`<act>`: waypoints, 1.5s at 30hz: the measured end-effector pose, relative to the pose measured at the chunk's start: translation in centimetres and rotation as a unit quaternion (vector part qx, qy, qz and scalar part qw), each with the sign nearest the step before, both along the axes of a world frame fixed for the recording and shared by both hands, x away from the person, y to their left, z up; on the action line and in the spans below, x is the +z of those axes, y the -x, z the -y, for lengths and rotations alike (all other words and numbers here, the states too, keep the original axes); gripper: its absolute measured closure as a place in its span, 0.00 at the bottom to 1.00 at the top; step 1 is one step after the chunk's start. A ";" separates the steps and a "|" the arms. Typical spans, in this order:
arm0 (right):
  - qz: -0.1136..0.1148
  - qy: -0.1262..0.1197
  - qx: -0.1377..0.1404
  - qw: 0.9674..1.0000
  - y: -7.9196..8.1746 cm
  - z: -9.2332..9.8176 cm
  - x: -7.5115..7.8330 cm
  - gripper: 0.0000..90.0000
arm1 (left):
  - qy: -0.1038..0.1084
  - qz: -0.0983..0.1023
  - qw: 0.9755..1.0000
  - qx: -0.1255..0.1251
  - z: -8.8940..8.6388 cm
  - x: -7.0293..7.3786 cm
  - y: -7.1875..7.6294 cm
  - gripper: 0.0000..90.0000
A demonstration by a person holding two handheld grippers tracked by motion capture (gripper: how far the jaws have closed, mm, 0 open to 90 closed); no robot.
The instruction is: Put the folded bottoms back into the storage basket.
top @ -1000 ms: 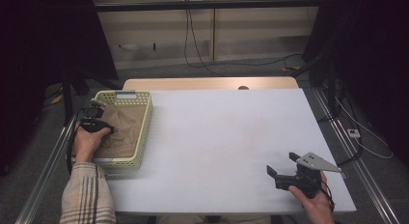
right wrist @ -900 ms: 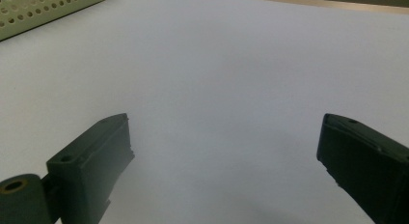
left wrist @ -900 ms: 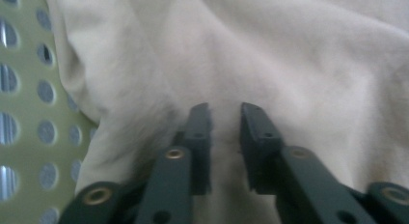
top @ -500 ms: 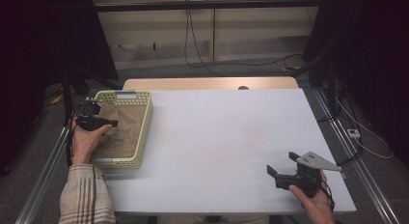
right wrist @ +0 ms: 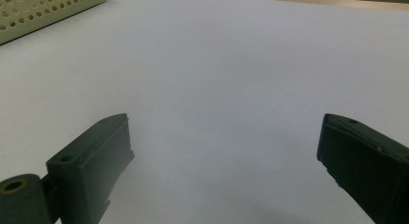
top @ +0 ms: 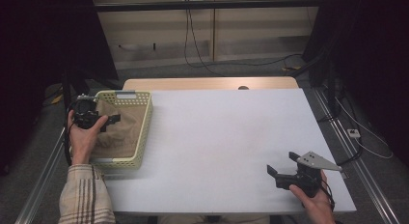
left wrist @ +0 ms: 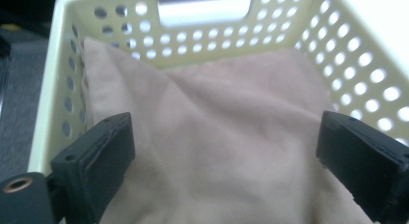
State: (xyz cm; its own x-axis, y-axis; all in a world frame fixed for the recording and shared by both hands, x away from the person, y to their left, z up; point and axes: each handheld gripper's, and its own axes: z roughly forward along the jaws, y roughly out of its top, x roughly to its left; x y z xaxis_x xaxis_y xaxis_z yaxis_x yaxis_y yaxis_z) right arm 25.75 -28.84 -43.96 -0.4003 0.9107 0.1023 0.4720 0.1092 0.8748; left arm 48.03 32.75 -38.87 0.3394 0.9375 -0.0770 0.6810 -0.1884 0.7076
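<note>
1. At the far left of the high view, the person's left hand point(top: 83, 137), in a plaid sleeve point(top: 84, 195), holds the left gripper point(top: 107, 121) over the left part of the basket point(top: 144, 132).
2. The left gripper's jaws have just been opening and now stand wide apart; in the left gripper view nothing is pinched between them, and the cloth point(left wrist: 217, 147) lies below and between them, apart from the pads.
3. The basket is pale yellow-green with rows of round holes in its walls point(left wrist: 357, 79) and a handle slot in the far wall. It sits on the left edge of the white table point(top: 222, 142).
4. The cloth, tan and soft, lies inside the basket and covers its floor, with a fold running up toward the far left corner. In the high view it shows as a brown crumpled sheet point(top: 120, 137).
5. The middle of the table is bare white surface.
6. At the lower right, the right hand point(top: 313, 200) holds the right gripper point(top: 279, 165), with its grey three-cornered plate on top, low over the table near its front edge, well apart from the basket.
7. In the right gripper view its jaws stand wide open over plain table point(right wrist: 231, 89), with nothing between them; a corner of the basket point(right wrist: 43, 11) shows at the upper left.
</note>
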 end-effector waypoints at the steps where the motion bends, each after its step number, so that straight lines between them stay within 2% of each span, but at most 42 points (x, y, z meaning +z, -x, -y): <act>1: -0.001 0.000 -0.001 1.000 0.0 0.0 0.0 0.06 | 0.007 0.014 1.000 -0.004 -0.1 0.2 0.2 0.07; 2: -0.001 0.000 -0.001 1.000 0.0 0.0 0.0 0.06 | 0.007 0.014 1.000 -0.004 -0.1 0.2 0.2 0.07; 3: 0.000 0.001 0.000 1.000 0.0 0.0 0.0 0.06 | 0.012 0.024 1.000 -0.004 -0.3 0.4 0.3 0.07; 4: 0.001 0.002 0.001 1.000 0.0 0.0 0.0 0.06 | 0.016 0.043 0.999 0.002 -0.4 0.7 0.5 0.07; 5: 0.001 0.002 0.002 1.000 0.0 0.0 0.0 0.06 | 0.016 0.043 0.999 0.002 -0.4 0.7 0.5 0.07; 6: 0.000 0.003 0.002 1.000 0.0 -0.1 0.0 0.06 | 0.013 0.055 0.998 0.007 -0.4 0.8 0.6 0.06; 8: 0.001 0.002 0.001 1.000 0.0 -0.1 0.0 0.06 | 0.000 0.061 0.998 0.006 -0.5 1.1 0.8 0.06; 10: 0.003 0.004 0.000 1.000 0.0 -0.1 0.1 0.06 | 0.007 0.075 0.997 0.006 -0.6 1.4 1.0 0.06; 13: 0.003 0.005 0.000 1.000 0.1 -0.1 0.1 0.06 | 0.013 0.082 0.996 0.010 -0.8 1.8 1.2 0.06; 14: 0.002 0.005 0.000 1.000 0.1 -0.2 0.1 0.06 | 0.012 0.089 0.996 0.014 -0.8 2.0 1.3 0.06; 15: 0.002 0.005 0.000 1.000 0.1 -0.2 0.1 0.06 | 0.021 0.099 0.995 0.018 -0.8 2.4 1.5 0.06; 16: 0.001 0.005 0.000 1.000 0.1 -0.2 0.1 0.06 | 0.040 0.107 0.993 0.017 -0.9 2.7 1.6 0.06; 17: 0.001 0.007 0.000 1.000 0.1 -0.2 0.1 0.06 | 0.040 0.121 0.992 0.020 -0.8 3.5 2.0 0.06; 20: 0.002 0.005 -0.002 1.000 0.2 -0.2 0.1 0.06 | 0.031 0.129 0.991 0.019 -0.4 4.0 2.2 0.06; 21: 0.002 0.005 -0.002 1.000 0.3 -0.2 0.2 0.06 | 0.044 0.137 0.989 0.014 -0.2 4.3 2.4 0.06; 25: 0.002 0.004 -0.004 1.000 0.3 -0.1 0.2 0.06 | 0.048 0.141 0.989 0.006 0.0 4.6 2.4 0.06; 26: 0.002 0.005 -0.003 1.000 0.3 -0.1 0.2 0.06 | 0.034 0.141 0.989 0.007 0.1 4.7 2.5 0.06; 28: 0.003 0.005 -0.004 1.000 0.2 -0.1 0.2 0.06 | 0.026 0.139 0.990 0.005 0.3 4.7 2.6 0.06; 33: 0.001 0.005 -0.003 1.000 0.2 -0.1 0.1 0.06 | 0.035 0.142 0.989 -0.014 0.5 5.0 3.1 0.06; 34: 0.000 0.005 -0.004 1.000 0.2 -0.1 0.1 0.06 | 0.034 0.140 0.989 -0.016 0.5 4.9 3.2 0.06; 35: 0.000 0.004 -0.005 1.000 0.2 -0.1 0.1 0.06 | 0.025 0.133 0.991 -0.016 0.5 4.7 3.3 0.06; 38: 0.000 0.005 -0.005 1.000 0.2 -0.1 0.1 0.06 | 0.021 0.132 0.991 -0.017 0.4 4.5 3.7 0.06; 40: -0.001 0.006 -0.005 1.000 0.1 -0.1 0.0 0.06 | 0.015 0.139 0.990 -0.021 0.4 4.2 4.1 0.06; 41: -0.002 0.005 -0.005 1.000 0.1 -0.1 0.0 0.06 | 0.015 0.131 0.991 -0.029 0.2 4.0 4.3 0.06; 43: -0.004 0.006 -0.005 1.000 0.1 -0.2 0.0 0.06 | 0.007 0.131 0.991 -0.027 0.0 4.0 4.5 0.06; 45: -0.005 0.006 -0.005 1.000 0.1 -0.2 0.0 0.06 | 0.007 0.128 0.991 -0.026 -0.1 4.0 4.6 0.06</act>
State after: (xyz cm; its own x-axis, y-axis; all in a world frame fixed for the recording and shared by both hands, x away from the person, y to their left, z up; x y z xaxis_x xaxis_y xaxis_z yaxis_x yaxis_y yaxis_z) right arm 25.66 -28.67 -43.98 -0.3897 0.9160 0.0951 0.4812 0.1144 0.8691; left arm 43.40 32.81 -34.88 0.3981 0.9173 0.0054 0.4680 -0.2082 0.8589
